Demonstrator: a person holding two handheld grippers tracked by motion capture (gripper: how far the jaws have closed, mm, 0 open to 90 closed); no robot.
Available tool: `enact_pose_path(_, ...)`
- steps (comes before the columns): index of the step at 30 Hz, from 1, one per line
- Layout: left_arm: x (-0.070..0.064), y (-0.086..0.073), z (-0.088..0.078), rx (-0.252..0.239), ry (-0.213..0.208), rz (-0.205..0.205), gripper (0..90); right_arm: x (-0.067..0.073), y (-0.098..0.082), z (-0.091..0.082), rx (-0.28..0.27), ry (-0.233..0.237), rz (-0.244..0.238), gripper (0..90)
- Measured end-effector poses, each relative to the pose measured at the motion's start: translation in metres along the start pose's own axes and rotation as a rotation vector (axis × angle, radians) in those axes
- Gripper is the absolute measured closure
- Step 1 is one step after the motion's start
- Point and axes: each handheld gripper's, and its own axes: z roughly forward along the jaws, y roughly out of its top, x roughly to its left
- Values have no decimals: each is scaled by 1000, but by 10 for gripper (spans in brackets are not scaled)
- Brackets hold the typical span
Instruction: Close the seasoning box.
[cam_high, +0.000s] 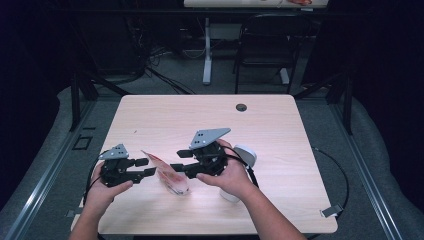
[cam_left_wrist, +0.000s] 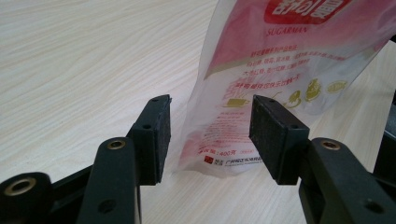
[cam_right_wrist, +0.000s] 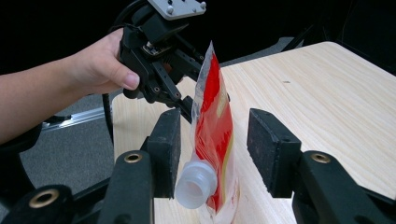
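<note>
A red and clear spouted pouch (cam_high: 172, 177) lies between my two grippers at the table's front. In the left gripper view its printed bottom corner (cam_left_wrist: 280, 60) stands between the jaws of my left gripper (cam_left_wrist: 210, 135), whose pads are apart and not pressing on it. In the right gripper view the pouch (cam_right_wrist: 215, 107) stands on edge, and its white spout (cam_right_wrist: 196, 186) sits close by the left pad of my right gripper (cam_right_wrist: 215, 144), whose jaws are wide. From above, the left gripper (cam_high: 148, 166) and the right gripper (cam_high: 176, 160) face each other across the pouch.
A white round object (cam_high: 246, 154) sits on the wooden table (cam_high: 280, 130) just behind my right hand. A cable hole (cam_high: 241, 107) is near the far edge. A black chair (cam_high: 265, 45) and a desk leg stand beyond the table.
</note>
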Motion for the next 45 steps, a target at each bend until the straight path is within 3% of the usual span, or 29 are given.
enact_pose_path(19,5,-2,-5,-15,28,-22,489,-3,-1,-20,-29,-44,5,524)
enact_pose_path(25,6,-2,-5,-13,43,-16,489,-7,-11,-27,-44,-106,20,518)
enact_pose_path(45,11,-4,-11,-27,74,-39,490,-23,-41,-52,-52,-237,97,534)
